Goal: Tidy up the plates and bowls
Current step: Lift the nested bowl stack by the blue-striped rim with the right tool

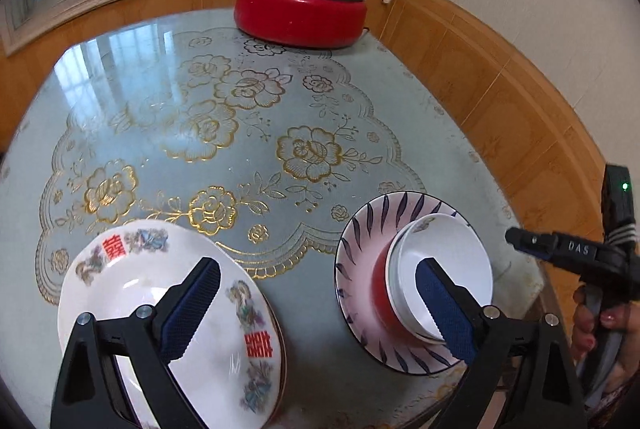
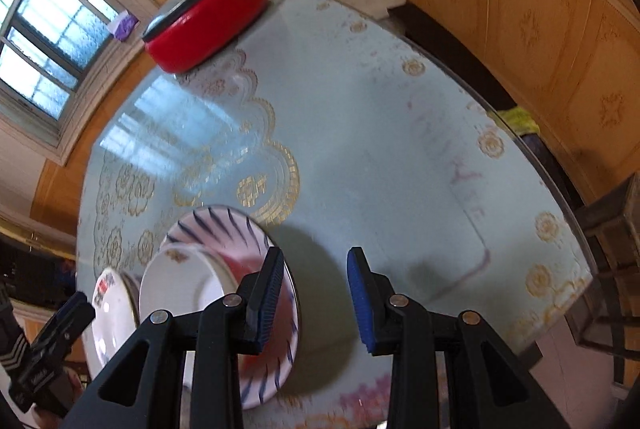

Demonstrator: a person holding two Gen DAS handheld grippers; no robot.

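Blue-padded, my left gripper (image 1: 316, 309) and right gripper (image 2: 316, 303) are both hanging wide apart, holding nothing — bowls (image 1: 444, 277) are sitting nested on the striped plate (image 1: 360, 249), floral plates (image 1: 120, 269) beside; merging stacks seems left.

Near my left, a white plate (image 1: 168, 313) with red characters and faded floral prints rests on the counter (image 1: 240, 133). To its right, apart from it, a pink plate (image 1: 360, 253) with dark blue leaf strokes carries a tilted white bowl (image 1: 452, 261) stacked over a red-sided one (image 1: 379, 285).
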